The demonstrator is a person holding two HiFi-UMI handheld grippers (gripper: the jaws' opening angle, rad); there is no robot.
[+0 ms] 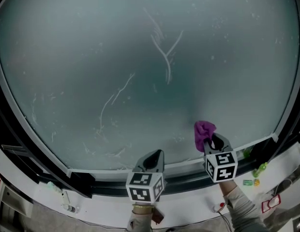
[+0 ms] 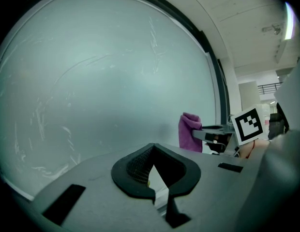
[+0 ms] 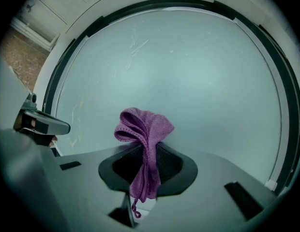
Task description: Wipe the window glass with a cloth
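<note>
The frosted window glass (image 1: 140, 57) fills the head view and carries thin white smear lines at its middle and lower left. My right gripper (image 1: 215, 141) is shut on a bunched purple cloth (image 1: 203, 132), held up near the pane's lower right; whether the cloth touches the glass I cannot tell. In the right gripper view the cloth (image 3: 142, 127) sticks out of the jaws and a tail hangs down between them. My left gripper (image 1: 152, 159) is shut and holds nothing, low at the pane's bottom middle. From the left gripper view, the cloth (image 2: 189, 132) shows to the right.
A black window frame (image 1: 188, 175) runs under the glass, with a white sill (image 1: 106, 209) below it. Small green items (image 1: 259, 169) and a red tag (image 1: 271, 203) lie on the sill at right. A black fitting (image 1: 80, 180) sits on the frame at left.
</note>
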